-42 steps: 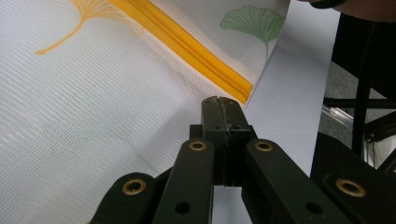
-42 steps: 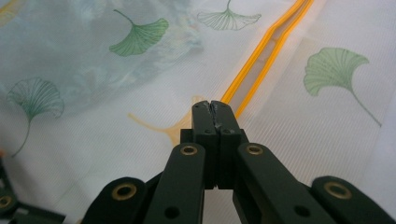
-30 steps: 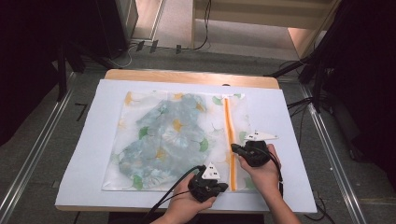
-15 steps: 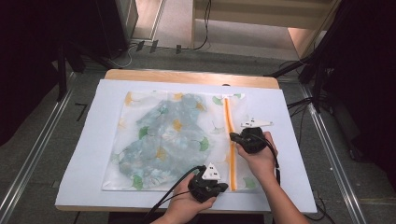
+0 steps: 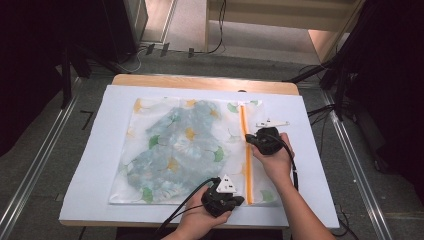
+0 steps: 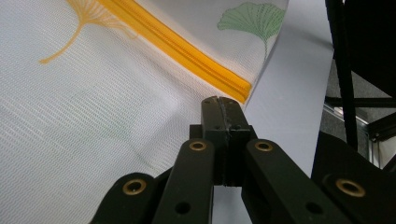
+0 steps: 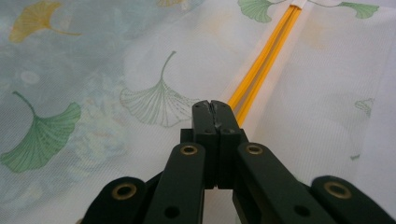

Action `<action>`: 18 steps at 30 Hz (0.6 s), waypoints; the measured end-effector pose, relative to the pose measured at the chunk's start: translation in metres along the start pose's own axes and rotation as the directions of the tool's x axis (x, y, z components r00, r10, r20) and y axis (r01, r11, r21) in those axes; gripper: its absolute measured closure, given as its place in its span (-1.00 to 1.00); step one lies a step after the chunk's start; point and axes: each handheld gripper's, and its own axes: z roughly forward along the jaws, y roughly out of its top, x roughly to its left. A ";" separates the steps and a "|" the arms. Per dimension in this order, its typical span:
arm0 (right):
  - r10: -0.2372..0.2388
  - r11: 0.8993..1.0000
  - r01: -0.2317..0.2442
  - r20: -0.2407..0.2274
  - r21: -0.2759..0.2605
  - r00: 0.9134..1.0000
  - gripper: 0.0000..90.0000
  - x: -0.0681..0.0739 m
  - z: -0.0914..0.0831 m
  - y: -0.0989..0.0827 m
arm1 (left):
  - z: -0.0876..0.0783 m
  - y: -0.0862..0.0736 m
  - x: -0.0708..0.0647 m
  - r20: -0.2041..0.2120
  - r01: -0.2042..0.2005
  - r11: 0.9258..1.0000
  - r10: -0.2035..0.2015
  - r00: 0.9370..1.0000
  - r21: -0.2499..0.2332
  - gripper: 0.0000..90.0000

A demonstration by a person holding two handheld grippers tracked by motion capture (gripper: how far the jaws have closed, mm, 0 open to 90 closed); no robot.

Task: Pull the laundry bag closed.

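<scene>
I can't read any words, numbers or brand marks here; the mesh bag (image 5: 180,150) carries leaf prints, and the marks on the left gripper (image 5: 239,201) are too small.

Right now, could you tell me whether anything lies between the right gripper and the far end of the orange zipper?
Nothing visible does. The right gripper sits at the zipper, and the bare zipper runs clear over the mesh bag to its far end. A small white piece lies off to the side.
</scene>
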 end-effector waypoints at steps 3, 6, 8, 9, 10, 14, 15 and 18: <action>0.009 1.000 -0.009 0.003 0.002 1.000 1.00 -0.002 0.003 0.004 | 0.000 0.000 0.000 0.002 0.004 1.000 -0.004 1.000 -0.005 1.00; 0.007 1.000 -0.008 0.008 0.004 1.000 1.00 -0.004 0.005 0.009 | 0.001 0.000 0.000 0.004 0.007 1.000 -0.007 1.000 -0.009 1.00; 0.006 1.000 -0.006 0.009 0.003 1.000 1.00 -0.005 0.007 0.012 | 0.000 0.000 0.000 0.004 0.006 1.000 -0.006 1.000 -0.007 1.00; 0.003 1.000 -0.003 0.014 0.001 1.000 1.00 -0.006 0.008 0.013 | 0.000 0.000 0.000 0.004 0.006 1.000 -0.006 1.000 -0.006 1.00; 0.005 1.000 -0.005 0.012 -0.003 1.000 1.00 -0.006 0.009 0.015 | 0.000 0.000 0.000 0.004 0.006 1.000 -0.006 1.000 -0.005 1.00; 0.008 1.000 -0.008 0.017 -0.001 1.000 1.00 -0.008 0.013 0.023 | 0.000 0.000 0.000 0.004 0.007 1.000 -0.007 1.000 -0.008 1.00; 0.009 1.000 -0.009 0.022 -0.002 1.000 1.00 -0.009 0.015 0.025 | 0.000 0.000 0.000 0.004 0.007 1.000 -0.007 1.000 -0.006 1.00; 0.021 1.000 -0.021 0.019 0.000 1.000 1.00 -0.011 0.018 0.031 | 0.000 0.000 0.001 0.008 0.008 1.000 -0.008 1.000 -0.006 1.00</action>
